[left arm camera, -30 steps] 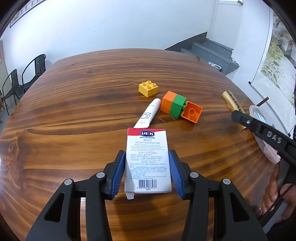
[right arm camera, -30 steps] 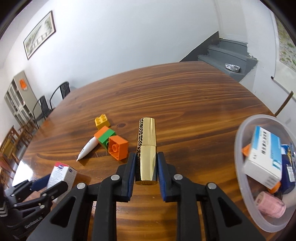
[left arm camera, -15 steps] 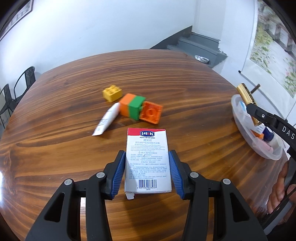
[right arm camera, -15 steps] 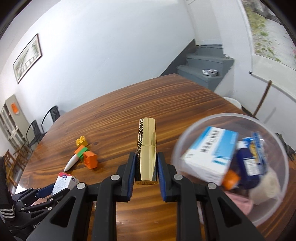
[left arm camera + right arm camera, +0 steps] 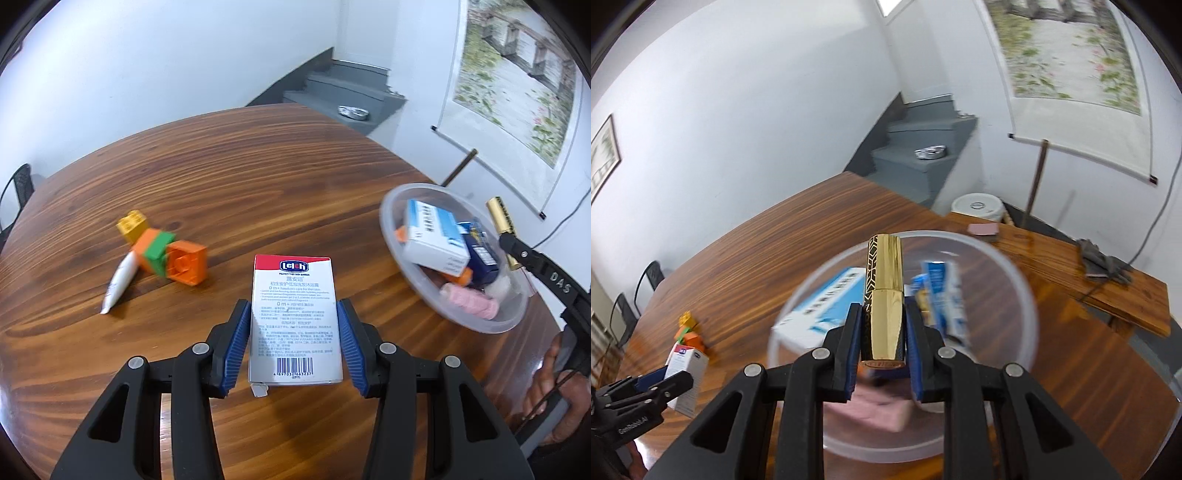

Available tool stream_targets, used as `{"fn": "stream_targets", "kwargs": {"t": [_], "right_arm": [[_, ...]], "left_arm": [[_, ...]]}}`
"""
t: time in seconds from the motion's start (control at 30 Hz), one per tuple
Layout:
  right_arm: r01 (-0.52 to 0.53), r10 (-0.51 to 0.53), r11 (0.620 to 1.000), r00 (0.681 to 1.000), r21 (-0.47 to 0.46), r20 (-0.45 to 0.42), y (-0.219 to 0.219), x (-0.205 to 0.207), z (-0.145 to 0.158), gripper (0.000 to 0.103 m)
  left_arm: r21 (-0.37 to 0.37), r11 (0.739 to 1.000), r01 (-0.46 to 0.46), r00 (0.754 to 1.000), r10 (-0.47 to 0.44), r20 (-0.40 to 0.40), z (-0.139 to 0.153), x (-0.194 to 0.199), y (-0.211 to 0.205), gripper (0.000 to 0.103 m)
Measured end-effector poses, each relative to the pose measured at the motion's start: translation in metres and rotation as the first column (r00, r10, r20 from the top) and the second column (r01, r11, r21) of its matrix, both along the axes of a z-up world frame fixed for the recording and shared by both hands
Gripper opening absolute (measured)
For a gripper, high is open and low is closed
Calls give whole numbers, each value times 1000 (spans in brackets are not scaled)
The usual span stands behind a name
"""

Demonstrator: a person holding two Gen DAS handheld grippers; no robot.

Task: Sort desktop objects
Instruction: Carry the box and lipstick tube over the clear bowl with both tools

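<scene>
The right gripper (image 5: pixel 882 347) was clamped on a gold tube (image 5: pixel 884 295), its blue pads pressed to the tube's lower half and the patterned cap end pointing forward. It hung over a clear bowl (image 5: pixel 1027 314), and the tube covered part of what lay inside: a white and blue box (image 5: pixel 820 314), a blue and white pack (image 5: pixel 942 295) and something pink (image 5: pixel 875 410), blurred. In the left wrist view the same gripper reached in from the right edge with the tube tip above the bowl's far rim, and a hand (image 5: pixel 554 398) showed below it

The left gripper (image 5: pixel 293 343) held a white carton (image 5: pixel 293 317) with a red top band and a barcode, a pad on each long side. The carton stood above the wooden table (image 5: pixel 258 184), short of the bowl, which sat near the table's right edge

Left of the carton, a loose group lay on the table: an orange brick (image 5: pixel 186 262) on its side, an orange and green block (image 5: pixel 153 249) touching it, a yellow brick (image 5: pixel 133 225) just behind, and a white tube (image 5: pixel 120 282) leaning against the block. They were well apart from the bowl

Beyond the table were grey steps (image 5: pixel 923 147), a scroll painting (image 5: pixel 1071 55) on the wall, a white pail (image 5: pixel 977 206) on the floor and a lower wooden board (image 5: pixel 1108 288)
</scene>
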State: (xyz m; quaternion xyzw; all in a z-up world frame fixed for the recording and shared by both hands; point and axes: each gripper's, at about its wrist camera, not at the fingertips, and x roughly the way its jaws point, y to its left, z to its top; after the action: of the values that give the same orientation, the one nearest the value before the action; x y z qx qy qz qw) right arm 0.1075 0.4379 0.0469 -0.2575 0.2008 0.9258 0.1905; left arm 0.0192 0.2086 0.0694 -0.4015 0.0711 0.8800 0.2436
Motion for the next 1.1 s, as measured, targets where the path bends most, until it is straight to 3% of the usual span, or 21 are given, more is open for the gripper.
{"fn": "stream_targets", "kwargs": {"t": [0.33, 0.63, 0.83, 1.1], "right_arm": [[-7, 7, 1000, 1000, -17, -7, 18, 0, -6, 25], [53, -55, 997, 998, -53, -26, 38, 10, -11, 25], [94, -99, 991, 994, -98, -49, 49, 18, -13, 28], [148, -156, 986, 983, -76, -101, 49, 31, -6, 28]], "left_arm": [[73, 993, 97, 995, -99, 20, 16, 4, 39, 50], [156, 965, 210, 974, -220, 48, 24, 8, 78, 50], [180, 950, 254, 962, -267, 53, 24, 13, 92, 50], [190, 938, 290, 950, -306, 60, 23, 15, 107, 50]]}}
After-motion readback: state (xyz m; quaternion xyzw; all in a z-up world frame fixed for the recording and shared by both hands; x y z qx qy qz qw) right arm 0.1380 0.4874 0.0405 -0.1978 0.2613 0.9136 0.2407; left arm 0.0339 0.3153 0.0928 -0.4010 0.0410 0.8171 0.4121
